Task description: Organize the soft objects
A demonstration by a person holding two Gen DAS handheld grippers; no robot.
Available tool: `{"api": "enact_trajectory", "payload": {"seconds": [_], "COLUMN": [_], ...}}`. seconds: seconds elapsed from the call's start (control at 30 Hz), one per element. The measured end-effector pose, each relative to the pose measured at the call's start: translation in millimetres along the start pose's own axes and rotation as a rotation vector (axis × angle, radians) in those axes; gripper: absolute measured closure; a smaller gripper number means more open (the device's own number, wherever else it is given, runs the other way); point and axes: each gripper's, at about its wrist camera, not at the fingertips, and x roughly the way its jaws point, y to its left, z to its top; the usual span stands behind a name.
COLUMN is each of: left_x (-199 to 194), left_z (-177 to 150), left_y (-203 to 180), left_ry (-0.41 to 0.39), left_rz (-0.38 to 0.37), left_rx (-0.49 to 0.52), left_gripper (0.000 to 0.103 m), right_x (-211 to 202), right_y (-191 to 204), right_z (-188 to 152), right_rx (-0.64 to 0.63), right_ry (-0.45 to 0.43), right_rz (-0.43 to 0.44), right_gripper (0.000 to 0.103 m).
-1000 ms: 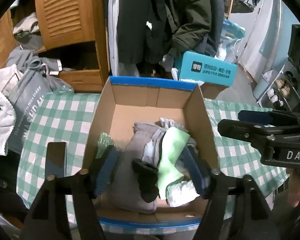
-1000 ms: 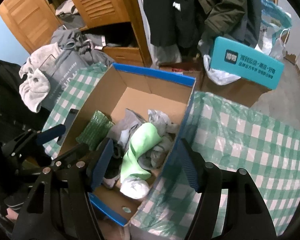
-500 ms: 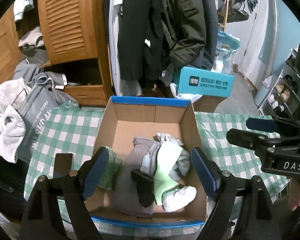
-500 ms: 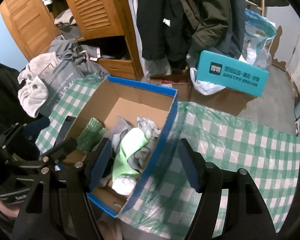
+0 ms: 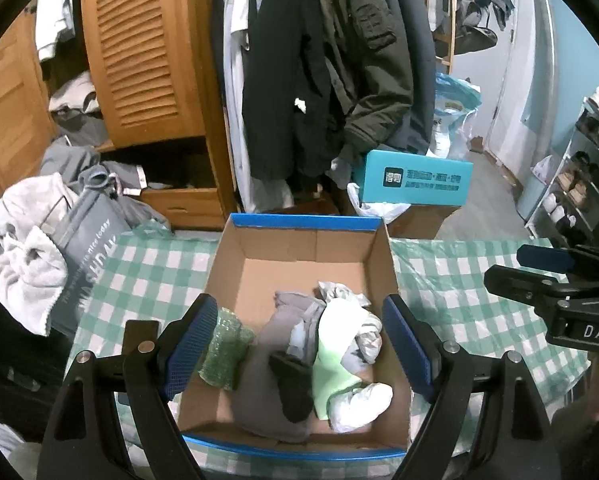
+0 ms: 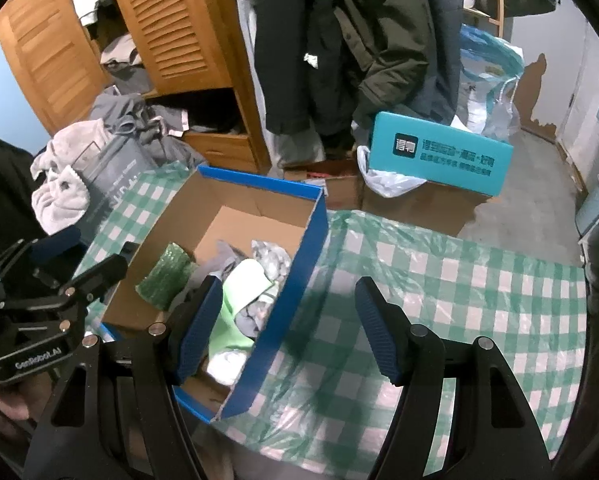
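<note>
A cluttered room fills the background: a wooden louvred wardrobe at 11 o'clock and dark coats hanging at 12 o'clock. Below them, a surface covered in a green-and-white checked cloth spreads across the lower half of both views.

On that cloth sits an open cardboard box with blue edges, directly ahead of your left gripper. The soft objects lie inside it, bunched toward the near right: a grey garment, a pale green cloth, a white bundle, a small dark piece on the grey, and a green bubbly roll against the left wall at 9 o'clock.

Your left gripper hangs above the box with its fingers spread wide; they have just been opening, and nothing is pinched between them. Your right gripper is at 3 o'clock of the box, its fingers spread and empty, straddling the box's blue right wall.

More soft things wait outside: a pale towel and a grey bag at 9 o'clock.

Risks, as I judge them: your right fingers could catch the box wall and drag or tip the box. The loose pile sits high near the front edge, so a careless reach may pull pieces out.
</note>
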Motion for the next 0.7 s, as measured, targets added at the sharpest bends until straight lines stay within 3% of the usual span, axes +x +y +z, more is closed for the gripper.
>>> {"api": "enact_trajectory", "payload": {"seconds": [0.7], "left_x": [0], "left_z": [0], "left_y": [-13], "left_ry": [0.034], "left_rz": [-0.034], "left_rx": [0.009], "left_gripper": [0.017], "right_x": [-4], "right_y": [-17], "right_z": [-8], "right_rx": [0.022], "right_ry": [0.008], "right_rz": [-0.008], "right_gripper": [0.035]}}
